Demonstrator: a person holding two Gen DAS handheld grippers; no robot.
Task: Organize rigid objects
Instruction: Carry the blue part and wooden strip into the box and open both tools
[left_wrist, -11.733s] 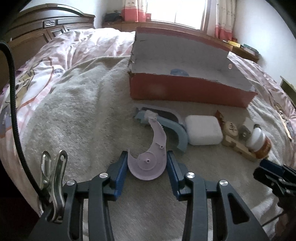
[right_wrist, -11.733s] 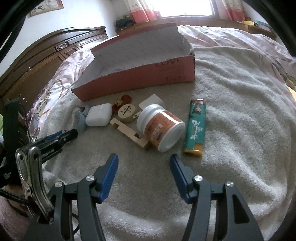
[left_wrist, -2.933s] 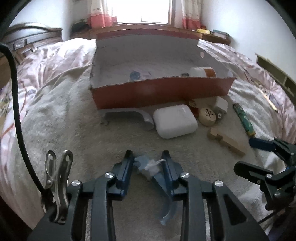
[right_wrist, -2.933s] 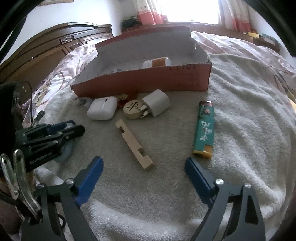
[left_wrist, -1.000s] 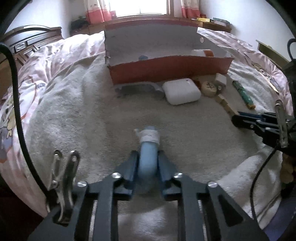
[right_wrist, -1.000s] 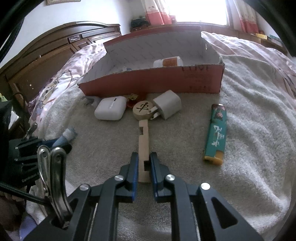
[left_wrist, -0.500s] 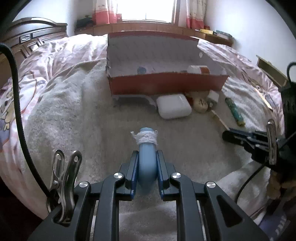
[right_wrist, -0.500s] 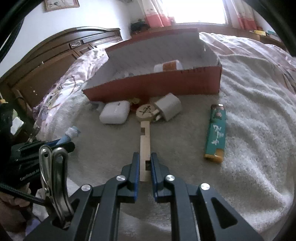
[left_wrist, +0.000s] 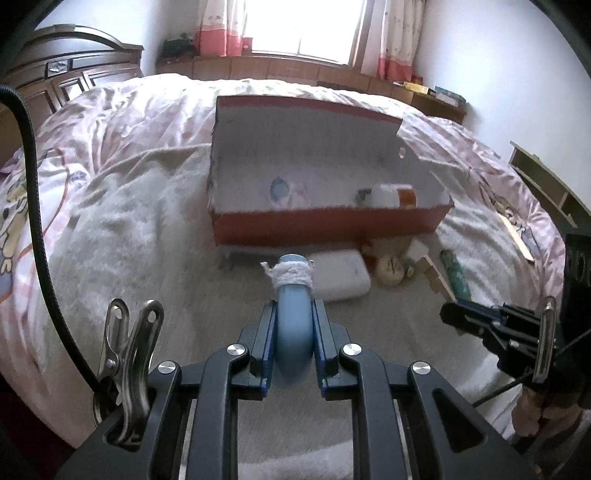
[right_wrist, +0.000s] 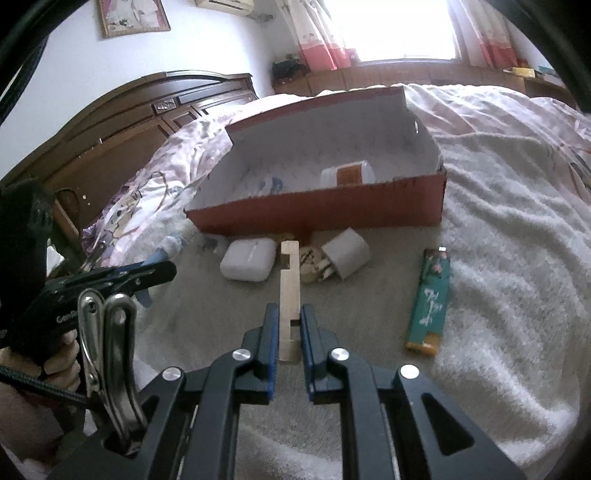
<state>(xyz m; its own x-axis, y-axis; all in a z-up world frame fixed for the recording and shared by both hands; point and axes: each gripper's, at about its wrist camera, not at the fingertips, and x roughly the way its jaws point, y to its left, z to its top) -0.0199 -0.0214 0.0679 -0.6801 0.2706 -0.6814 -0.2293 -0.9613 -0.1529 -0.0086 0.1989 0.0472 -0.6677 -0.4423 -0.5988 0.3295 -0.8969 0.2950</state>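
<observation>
So both grippers have something right now. Left gripper (left_wrist: 294, 328) is clamped on a curved blue plastic piece (left_wrist: 294, 325) with white tape (left_wrist: 291, 275) wrapped round its far end, held up above the grey towel (left_wrist: 147, 266). Right gripper (right_wrist: 289, 328) is squeezed onto the near end of a notched wooden strip (right_wrist: 289, 284), which sticks out straight toward the far side.

Far ahead sits the red cardboard box (right_wrist: 325, 210), white inside. It already has a white jar with an orange label (right_wrist: 347, 173) lying on its side toward the right, plus a small blue-and-white thing (right_wrist: 269, 184) more to the left, too blurry to identify.

Just in front of the box's near wall on the towel: a white earbud case (right_wrist: 248, 258), a round wooden disc (right_wrist: 310, 266) partly hidden behind the strip, and a white charger cube (right_wrist: 347, 253) touching the disc. Off to the right, on its own, a green lighter (right_wrist: 428, 301). In the left view, a grey curved piece (left_wrist: 251, 253) lies against the box wall, left of the case.
</observation>
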